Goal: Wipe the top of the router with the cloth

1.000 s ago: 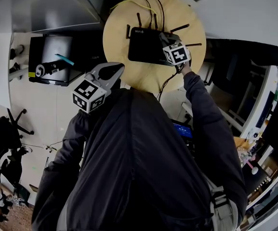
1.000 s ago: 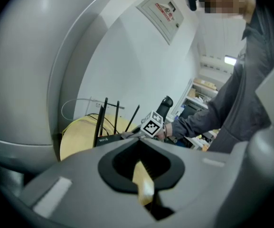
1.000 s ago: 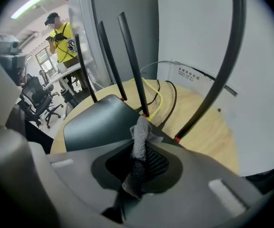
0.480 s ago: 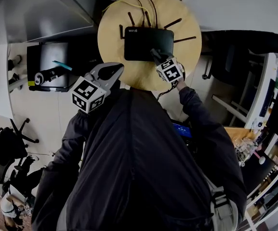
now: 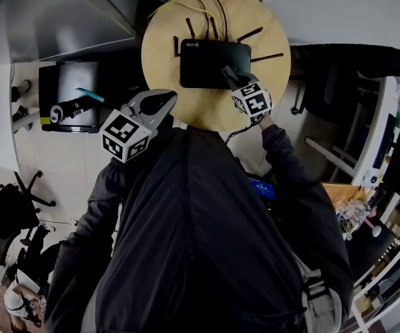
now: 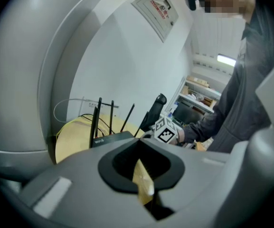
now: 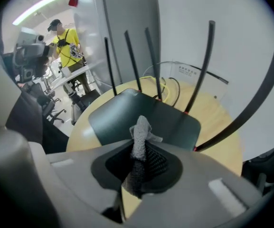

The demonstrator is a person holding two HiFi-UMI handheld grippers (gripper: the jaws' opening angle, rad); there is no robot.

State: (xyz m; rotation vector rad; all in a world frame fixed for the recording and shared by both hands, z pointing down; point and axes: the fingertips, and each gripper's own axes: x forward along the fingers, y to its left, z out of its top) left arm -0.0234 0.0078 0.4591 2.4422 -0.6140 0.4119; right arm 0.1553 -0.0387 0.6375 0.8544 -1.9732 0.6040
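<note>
A black router with several upright antennas lies on a round wooden table. My right gripper is over the router's right front part, shut on a grey cloth whose tip sticks out above the router's top. I cannot tell whether the cloth touches the top. My left gripper hangs at the table's near left edge, away from the router, jaws together with nothing in them. From the left gripper view, the router and the right gripper's marker cube show beyond.
Yellow and black cables run behind the router toward the wall. A dark low stand with tools is left of the table. A black chair is to the right. A person in a yellow shirt stands far off.
My right gripper with the cloth has slid from the router's right end back toward its front right part. The left gripper has stayed where it was.
</note>
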